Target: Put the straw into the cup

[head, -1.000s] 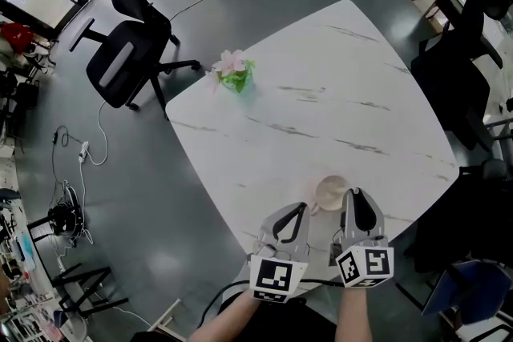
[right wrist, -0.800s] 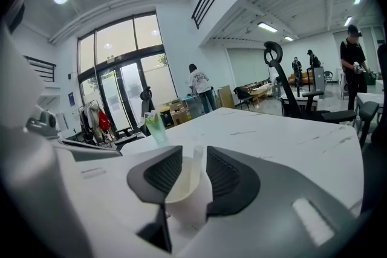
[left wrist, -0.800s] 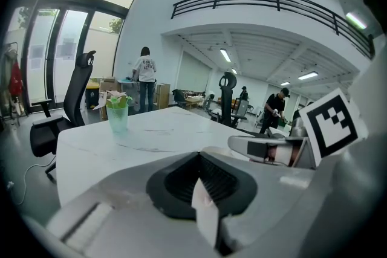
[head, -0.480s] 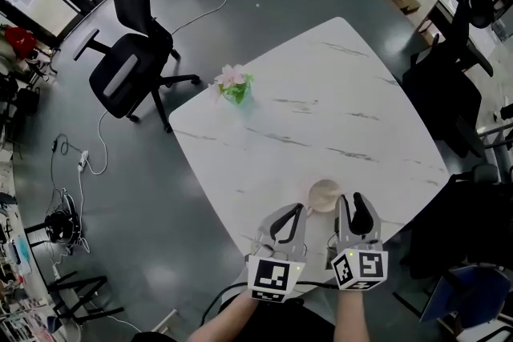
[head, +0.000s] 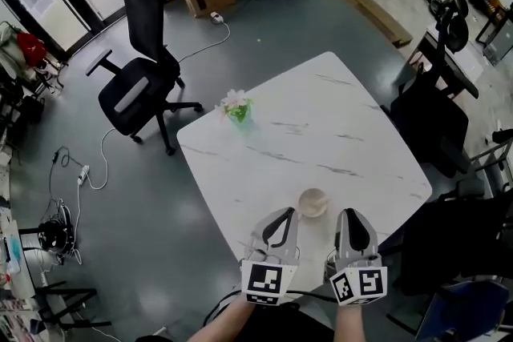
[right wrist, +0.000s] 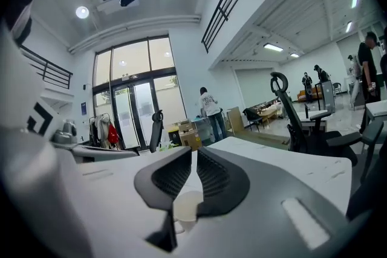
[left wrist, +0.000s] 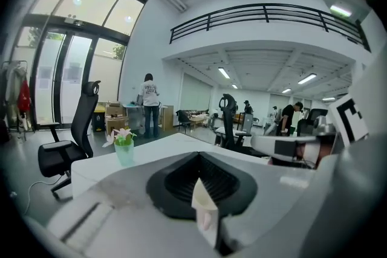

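A: Near the counter's [head: 321, 124] front edge sits the cup [head: 313, 203]. Fingers of the left gripper [head: 288, 211] pinch what looks like the straw [left wrist: 204, 211], and those of the right gripper [head: 352, 213] are closing on nothing.
B: It's a thin grip, so the straw could slip or miss the rim.

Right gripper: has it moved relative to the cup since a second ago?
Yes. In the head view the right gripper was beside the cup. It now sits back toward the table's near edge, fingers closing with nothing between them.

Bright even light, fisheye-warped edges
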The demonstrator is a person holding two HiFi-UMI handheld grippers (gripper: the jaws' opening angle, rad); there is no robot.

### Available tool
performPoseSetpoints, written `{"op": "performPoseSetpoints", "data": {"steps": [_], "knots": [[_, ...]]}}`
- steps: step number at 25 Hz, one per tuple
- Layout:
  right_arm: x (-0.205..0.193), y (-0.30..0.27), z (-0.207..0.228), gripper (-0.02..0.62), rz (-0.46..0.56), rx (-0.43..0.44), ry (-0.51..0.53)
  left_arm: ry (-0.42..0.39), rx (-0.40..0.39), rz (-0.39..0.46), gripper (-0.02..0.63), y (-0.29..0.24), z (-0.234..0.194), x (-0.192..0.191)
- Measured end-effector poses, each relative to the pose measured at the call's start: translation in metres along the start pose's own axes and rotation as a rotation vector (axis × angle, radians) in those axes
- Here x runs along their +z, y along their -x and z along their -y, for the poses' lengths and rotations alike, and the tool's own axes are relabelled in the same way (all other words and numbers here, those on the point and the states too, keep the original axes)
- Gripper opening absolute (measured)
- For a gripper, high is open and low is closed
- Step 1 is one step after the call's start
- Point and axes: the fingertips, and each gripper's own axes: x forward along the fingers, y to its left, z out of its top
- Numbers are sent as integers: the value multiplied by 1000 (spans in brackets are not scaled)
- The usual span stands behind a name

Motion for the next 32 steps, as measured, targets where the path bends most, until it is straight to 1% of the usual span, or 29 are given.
{"op": "performPoseSetpoints", "data": {"steps": [3,6,9,10,13,23,27,32], "knots": [[21,15,-10,2,49,39,7,-12,26,43,2,13,2,16],[34,28,-21,2,83,84,18,-18,48,89,2,28,7,26],[40,39,-30,2,95,125,36,40,81,137,2,43,12,35],[42,43,-34,1,97,132,38,43,86,148,2,47,14,37],[46,59,-42,0,98,146,38,4,82,161,2,60,22,37],[47,106,-48,0,121,180,56,-8,135,216,2,103,49,36],[54,116,-50,0,139,188,54,-31,145,240,2,115,57,46],[53,120,-47,0,147,197,47,-48,153,244,2,118,63,46]]}}
